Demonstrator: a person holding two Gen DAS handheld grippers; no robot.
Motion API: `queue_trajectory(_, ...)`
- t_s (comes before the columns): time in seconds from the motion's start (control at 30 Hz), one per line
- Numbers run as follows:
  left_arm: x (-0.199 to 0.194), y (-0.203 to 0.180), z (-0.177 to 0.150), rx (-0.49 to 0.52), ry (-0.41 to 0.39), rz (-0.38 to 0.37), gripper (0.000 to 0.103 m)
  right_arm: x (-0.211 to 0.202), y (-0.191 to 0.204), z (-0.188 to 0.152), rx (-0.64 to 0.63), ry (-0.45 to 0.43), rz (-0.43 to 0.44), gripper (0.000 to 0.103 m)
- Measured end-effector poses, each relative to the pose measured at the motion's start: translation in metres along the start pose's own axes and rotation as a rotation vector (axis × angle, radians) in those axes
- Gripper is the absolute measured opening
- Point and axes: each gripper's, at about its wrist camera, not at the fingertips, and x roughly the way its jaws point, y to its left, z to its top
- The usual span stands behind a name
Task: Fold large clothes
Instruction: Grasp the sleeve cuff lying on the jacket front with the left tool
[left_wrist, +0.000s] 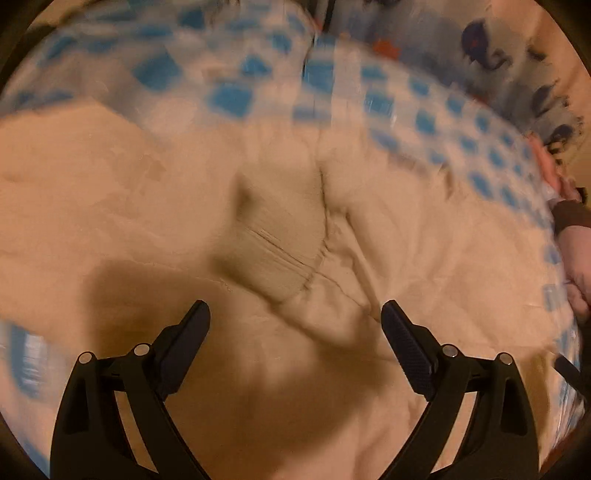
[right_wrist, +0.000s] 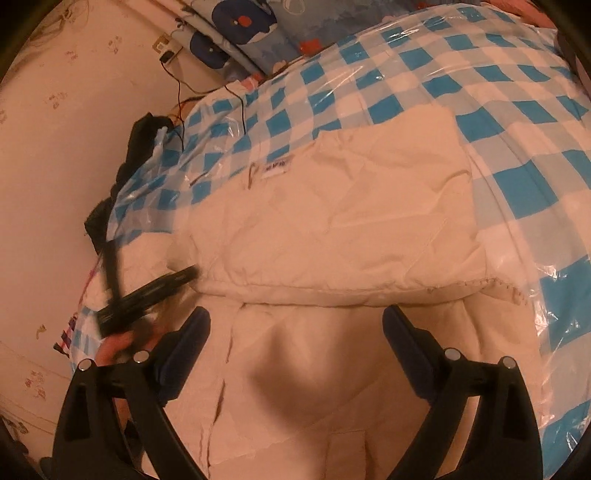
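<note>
- Two pairs of black two-finger tongs are in our hands, and both stand wide with nothing between the fingers: the left gripper (left_wrist: 295, 314) hangs over cloth without touching it that we can see, and the right gripper (right_wrist: 296, 319) is parted about as far, its jaws still opening.
- We see the cream quilted padded coat (right_wrist: 332, 221) filling the centre and lower half of both views, lying on the blue-and-white checked bed cover under clear plastic (right_wrist: 461, 74).
- In the right wrist view, a folded-over part of the coat ends in a thick gathered hem (right_wrist: 332, 290) running left to right just above the right fingertips; its right side edge drops from upper centre to mid right.
- In the left wrist view, which is blurred, a ribbed cuff or band (left_wrist: 280, 254) lies mid-frame above the fingers, with creased seams beside it.
- We see the left gripper again at the left of the right wrist view (right_wrist: 147, 295), blurred, near the hem's left end, with the hand (right_wrist: 114, 347) under it.
- Bare checked cover is open along the top and right of the right wrist view; the cream wall (right_wrist: 55, 147) closes in the left side.
- A whale-print blue cushion (right_wrist: 251, 29) sits at top centre, and dark wires (right_wrist: 181, 110) trail at upper left.
</note>
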Motion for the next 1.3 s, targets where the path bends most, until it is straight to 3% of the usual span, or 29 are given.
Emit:
queue_trajectory(0.1, -0.091, 0.056, 0.001, -0.093, -0.219, -0.042, 0.090, -0.003, -0.006, 0.002, 0.046, -0.010, 0.030, 0.091)
queue_trajectory(0.2, -0.169, 0.150, -0.005, -0.299, -0.372, -0.007, 0.095, -0.003, -0.009, -0.001, 0.073, -0.005, 0.056, 0.091)
queue_trajectory(0.37, -0.225, 0.292, -0.023, -0.629, -0.459, 0.044, 0.094, 0.005, -0.005, -0.005, 0.067, 0.019, 0.059, 0.091)
queue_trajectory(0.47, -0.235, 0.340, -0.030, -0.746, -0.476, 0.037, 0.094, 0.012, -0.003, -0.008, 0.060, 0.033, 0.050, 0.091)
queue_trajectory(0.63, -0.218, 0.370, -0.019, -0.786, -0.452, 0.035, 0.094, 0.022, -0.007, -0.010, 0.060, 0.051, 0.034, 0.091)
queue_trajectory(0.73, -0.203, 0.374, -0.007, -0.783, -0.436, 0.081, 0.095, 0.025, -0.011, -0.011, 0.069, 0.058, 0.035, 0.091)
queue_trajectory(1.1, -0.155, 0.392, 0.029, -0.855, -0.345, 0.111, 0.094, 0.029, -0.011, -0.013, 0.073, 0.070, 0.035, 0.091)
queue_trajectory(1.13, -0.153, 0.391, 0.031, -0.854, -0.337, 0.113, 0.091, 0.029, -0.011, -0.013, 0.074, 0.070, 0.035, 0.091)
queue_trajectory(1.17, -0.152, 0.390, 0.032, -0.852, -0.335, 0.115, 0.080, 0.029, -0.011, -0.013, 0.076, 0.070, 0.035, 0.091)
queue_trajectory(1.2, -0.148, 0.388, 0.034, -0.846, -0.314, 0.127, 0.044, 0.029, -0.011, -0.013, 0.078, 0.069, 0.036, 0.091)
queue_trajectory(1.23, -0.144, 0.387, 0.037, -0.840, -0.289, 0.139, 0.025, 0.029, -0.011, -0.013, 0.079, 0.069, 0.037, 0.091)
queue_trajectory(1.3, -0.144, 0.385, 0.038, -0.823, -0.299, 0.147, 0.020, 0.030, -0.010, -0.013, 0.081, 0.066, 0.042, 0.091)
